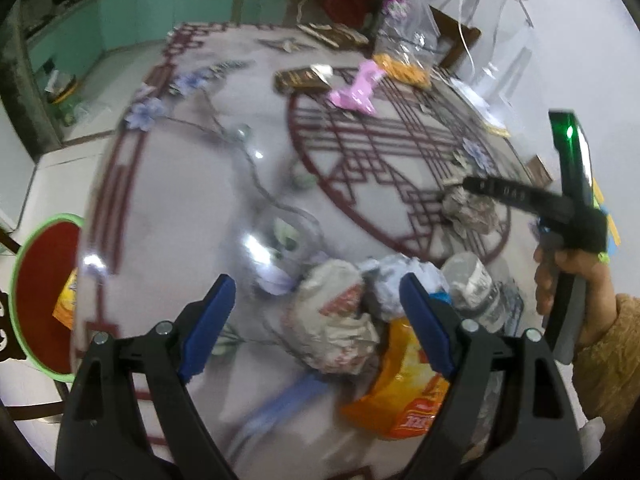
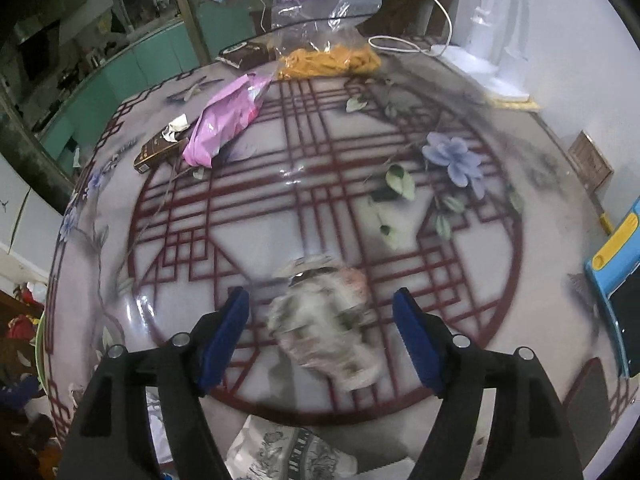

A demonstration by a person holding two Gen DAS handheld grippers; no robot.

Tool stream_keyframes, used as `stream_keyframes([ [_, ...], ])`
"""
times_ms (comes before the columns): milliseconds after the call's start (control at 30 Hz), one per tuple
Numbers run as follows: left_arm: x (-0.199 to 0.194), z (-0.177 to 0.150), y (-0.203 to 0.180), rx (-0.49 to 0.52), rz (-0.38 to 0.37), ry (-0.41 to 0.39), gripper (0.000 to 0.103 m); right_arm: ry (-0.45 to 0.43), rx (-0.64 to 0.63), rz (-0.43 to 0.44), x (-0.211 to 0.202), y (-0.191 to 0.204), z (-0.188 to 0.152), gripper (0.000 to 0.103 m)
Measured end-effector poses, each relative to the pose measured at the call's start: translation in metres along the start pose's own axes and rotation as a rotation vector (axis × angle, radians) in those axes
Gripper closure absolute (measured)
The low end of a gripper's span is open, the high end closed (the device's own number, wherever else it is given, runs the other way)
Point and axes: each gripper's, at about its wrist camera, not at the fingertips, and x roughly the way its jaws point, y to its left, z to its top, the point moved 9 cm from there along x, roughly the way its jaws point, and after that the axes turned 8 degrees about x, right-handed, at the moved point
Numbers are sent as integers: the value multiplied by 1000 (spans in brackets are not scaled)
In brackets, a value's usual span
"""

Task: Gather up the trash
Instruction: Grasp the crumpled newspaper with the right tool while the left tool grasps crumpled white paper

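Note:
In the left wrist view my left gripper [image 1: 316, 284] hangs open over a heap of trash at the near table edge: a crumpled printed wrapper [image 1: 336, 320], a white paper ball [image 1: 394, 280], an orange snack bag [image 1: 404, 392] and a plastic bottle [image 1: 476, 288]. Nothing touches its blue pads. In the right wrist view my right gripper [image 2: 320, 300] is open, with a blurred crumpled paper wad [image 2: 324, 328] lying between the fingers, gaps on both sides. The same wad [image 1: 468, 212] shows in the left wrist view under a black finger [image 1: 508, 194] of the right gripper, held by a hand [image 1: 568, 280].
The round table [image 2: 280, 200] has a red lattice and flower print. At its far side lie a pink bag [image 2: 224, 124], a brown box [image 2: 156, 152] and a clear bag of orange strips [image 2: 328, 60]. A red bin with a green rim [image 1: 40, 292] stands below the table's left edge.

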Motion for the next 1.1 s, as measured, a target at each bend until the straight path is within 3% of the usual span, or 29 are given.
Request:
stream_keyframes([
  [200, 20, -7, -20, 18, -28, 52, 21, 11, -4, 14, 0, -3, -5, 28],
  [333, 29, -6, -19, -24, -33, 64, 22, 31, 7, -12, 8, -14, -9, 26],
  [400, 32, -5, -20, -32, -33, 71, 30, 38, 30, 2, 9, -20, -10, 26],
  [467, 38, -6, -21, -35, -36, 87, 55, 43, 34, 6, 10, -23, -10, 26],
  [500, 41, -7, -20, -42, -41, 97, 62, 46, 31, 7, 11, -23, -11, 26],
  [600, 46, -9, -18, -77, -59, 110, 65, 56, 13, 18, 12, -21, -13, 28],
  [700, 44, -4, -15, -78, -44, 94, 69, 75, 1, 32, 15, -17, -16, 38],
  [767, 40, 0, -15, -78, -35, 82, 72, 89, -5, 55, 15, -14, -19, 55],
  [867, 33, 6, -14, -65, -10, 60, 73, 91, -26, 80, 13, -6, -19, 71],
  [1100, 6, 28, -10, -35, 39, -30, 74, 49, -30, 95, -2, -2, -10, 78],
])
